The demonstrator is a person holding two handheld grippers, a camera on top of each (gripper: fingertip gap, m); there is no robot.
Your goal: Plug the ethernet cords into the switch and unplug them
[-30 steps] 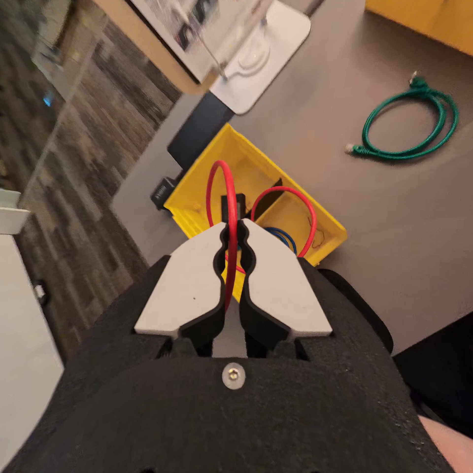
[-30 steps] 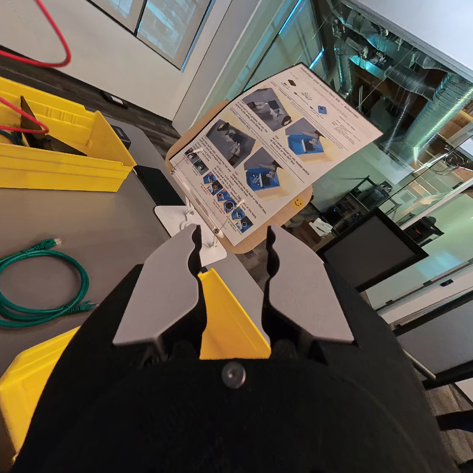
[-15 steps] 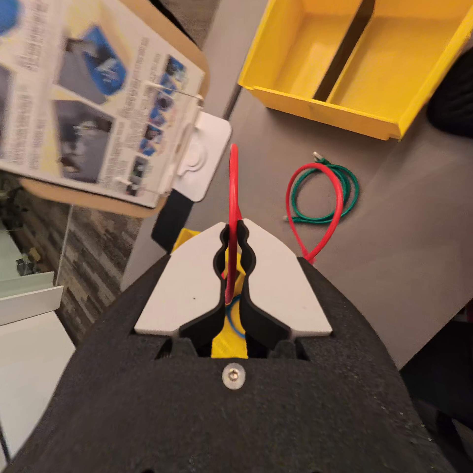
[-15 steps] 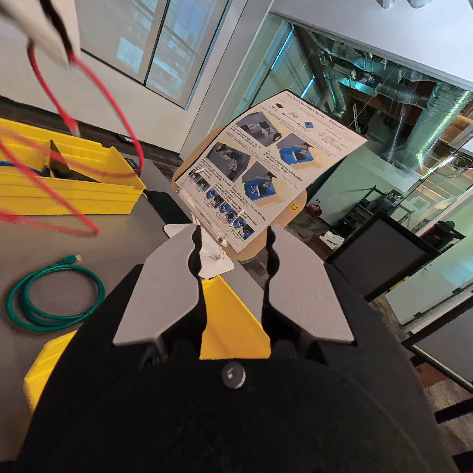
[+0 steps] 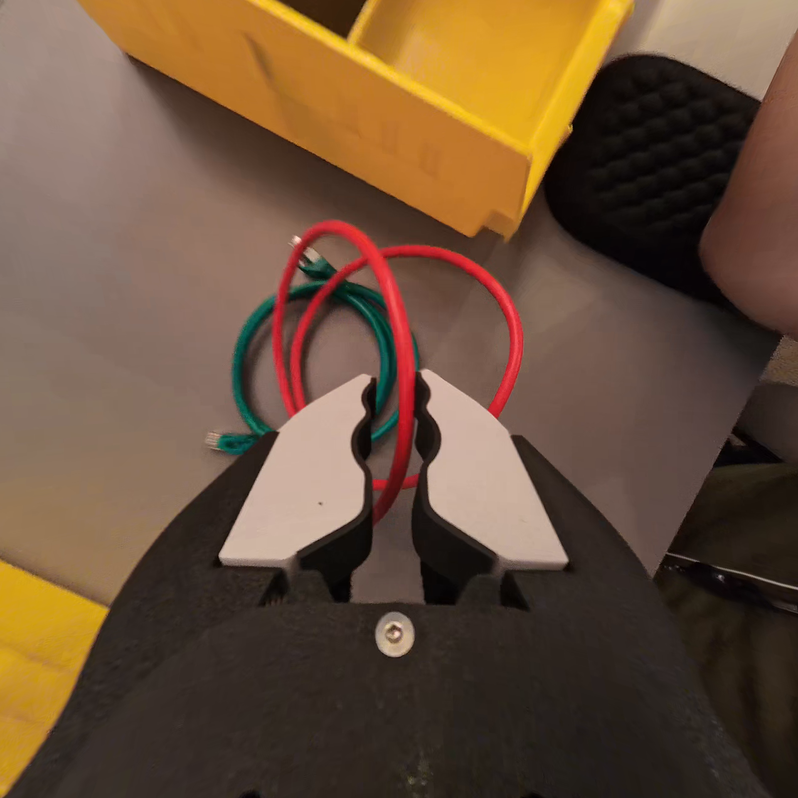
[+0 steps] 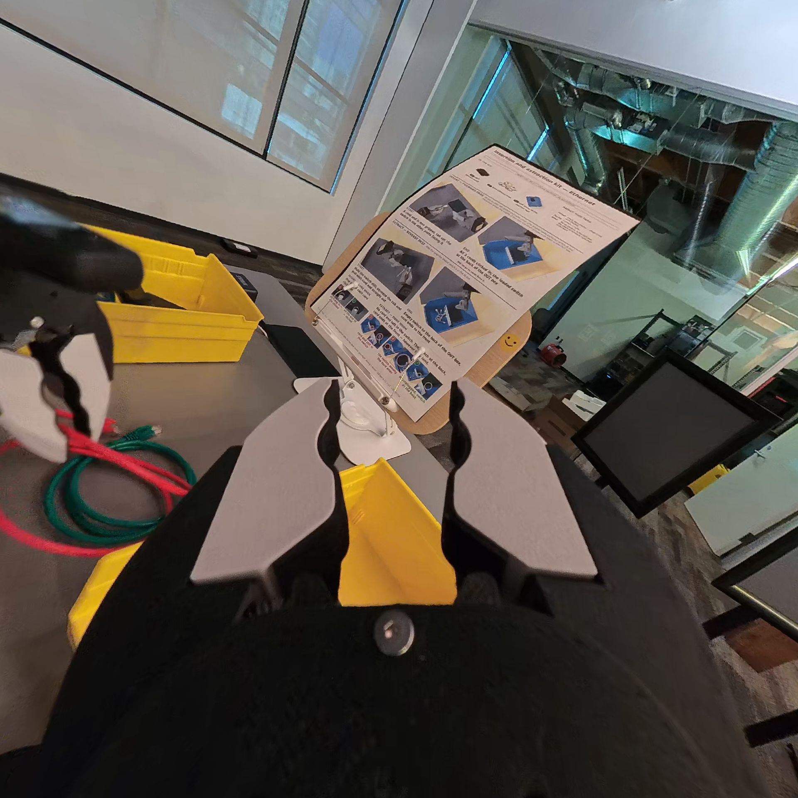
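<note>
Your left gripper [image 5: 394, 388] has its fingers slightly parted, the red ethernet cord [image 5: 509, 328] running loose between them at frame centre, draped over the coiled green cord [image 5: 242, 345] on the grey counter [image 5: 129, 259]. Both look light, springy and slick-jacketed; grip behind a plug. Your right gripper [image 6: 391, 397] gapes wide, empty. No switch shows.

Left claw [image 5: 394, 380] now parted over the table, red cord [image 5: 401, 388] loose atop green cord [image 5: 246, 345].

Printed instruction sheet [image 6: 466, 302] on a stand, wording withheld.
</note>
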